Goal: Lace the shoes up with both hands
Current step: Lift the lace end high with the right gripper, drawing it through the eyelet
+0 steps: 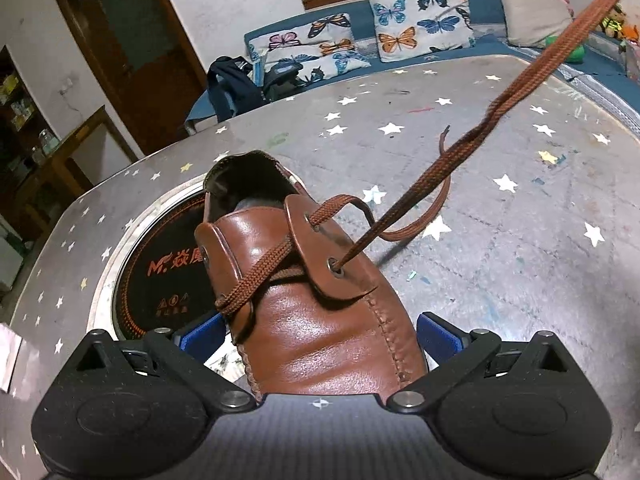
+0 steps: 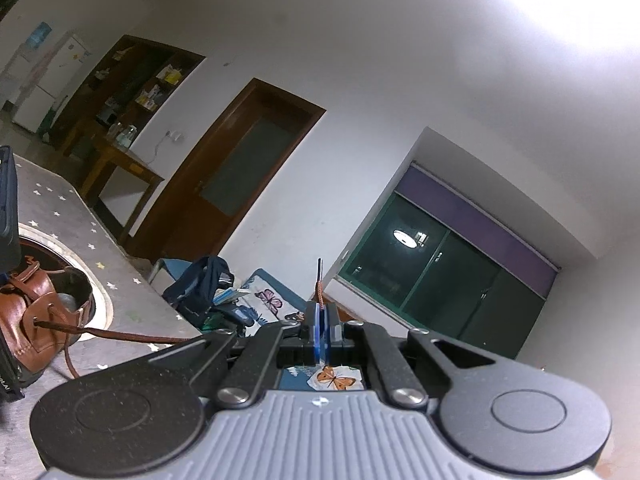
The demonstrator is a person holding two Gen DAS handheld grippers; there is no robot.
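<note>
A brown leather shoe [image 1: 304, 280] lies on the star-patterned table [image 1: 520, 240], toe toward the left wrist camera. My left gripper [image 1: 320, 338] is shut on the shoe's toe, a blue pad [image 1: 204, 336] pressing each side. A brown lace [image 1: 500, 104] runs taut from the shoe's right lower eyelet up to the top right. Its other end lies loose on the table beside the shoe. In the right wrist view, my right gripper [image 2: 321, 316] is shut on the lace, whose dark tip [image 2: 319, 270] pokes out above the pads. The shoe [image 2: 32, 312] sits far left there.
A round black hob plate [image 1: 160, 264] is set into the table under the shoe's left side. Beyond the table stands a blue sofa with butterfly cushions [image 1: 420, 20] and a dark bag [image 1: 232, 84]. A brown door [image 1: 132, 40] is at back left.
</note>
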